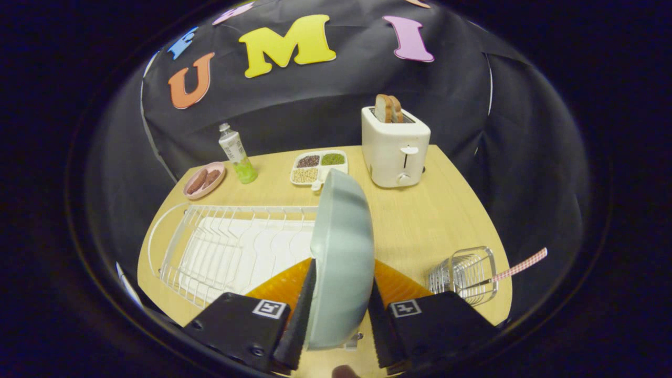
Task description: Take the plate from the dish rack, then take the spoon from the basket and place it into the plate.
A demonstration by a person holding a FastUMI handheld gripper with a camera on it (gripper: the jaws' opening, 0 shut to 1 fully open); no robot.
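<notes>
Two fingers of your gripper point(340, 310) pinch the plate point(342, 257) at the bottom centre of the frame: one finger presses its left face, the other its right, and the pale green plate stands on edge between them, raised above the table point(420, 226).

Starting at the left, the white wire dish rack point(231, 247) lies across the lower left of the wooden table, just beside the plate you hold. Above it, toward the upper left, a small pink dish point(205, 180) holds brown pieces, and next to that a clear bottle point(237, 154) with green liquid stands upright. At the centre, just beyond the plate's upper rim, a white divided tray point(318, 167) holds grains and beans in separate compartments. To its right a white toaster point(395, 146) stands with two slices of bread point(388, 108) sticking out of its slot.

At the lower right, the wire basket point(464, 274) sits near the table's edge, well apart from the rack. The spoon point(517, 269) rests in it, its chequered handle slanting out up and to the right past the basket's rim.
</notes>
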